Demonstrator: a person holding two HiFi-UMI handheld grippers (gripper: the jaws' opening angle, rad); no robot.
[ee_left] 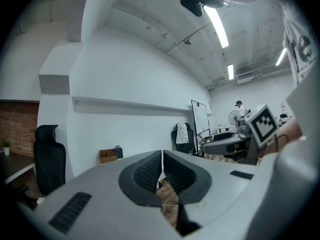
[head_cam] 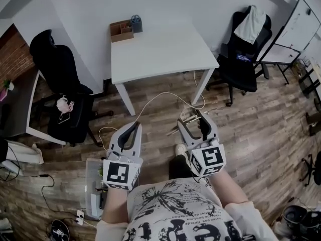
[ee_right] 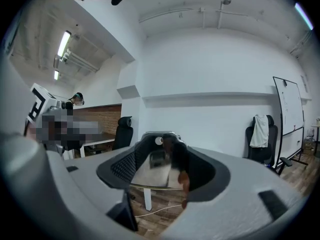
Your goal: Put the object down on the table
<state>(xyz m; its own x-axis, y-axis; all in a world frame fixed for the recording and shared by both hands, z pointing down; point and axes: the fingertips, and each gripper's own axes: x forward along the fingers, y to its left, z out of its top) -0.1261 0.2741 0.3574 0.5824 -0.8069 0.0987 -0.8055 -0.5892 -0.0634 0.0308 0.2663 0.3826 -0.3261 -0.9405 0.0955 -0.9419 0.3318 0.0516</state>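
1. Hard to make out: the object (ee_right: pixel 154 173) in your R gripper (ee_right: pixel 160 151) is shiny and metal-looking with a mirror-like face. The ribbed pads cover most of it, so can't tell what it is. In head view only a pale metal bit (head_cam: pixel 182 118) sticks out left of the jaws.
2. R gripper (head_cam: pixel 194 115) is clamped on that object, up in the air over the wood-plank floor (head_cam: pixel 251 119), on the near side of the table (head_cam: pixel 160 49), not on it.
3. L gripper (head_cam: pixel 134 128) (ee_left: pixel 162 158): jaws pressed together, nothing btwn.
4. Counts: 1 white rectangular table; 2 black office chairs, left (head_cam: pixel 60 69) and right (head_cam: pixel 239 59); 1 cardboard box (head_cam: pixel 121 30) w/ 1 dark pot (head_cam: pixel 136 23) beside it at the far left corner.
5. A thin pale cable (head_cam: pixel 150 102) loops across the floor.
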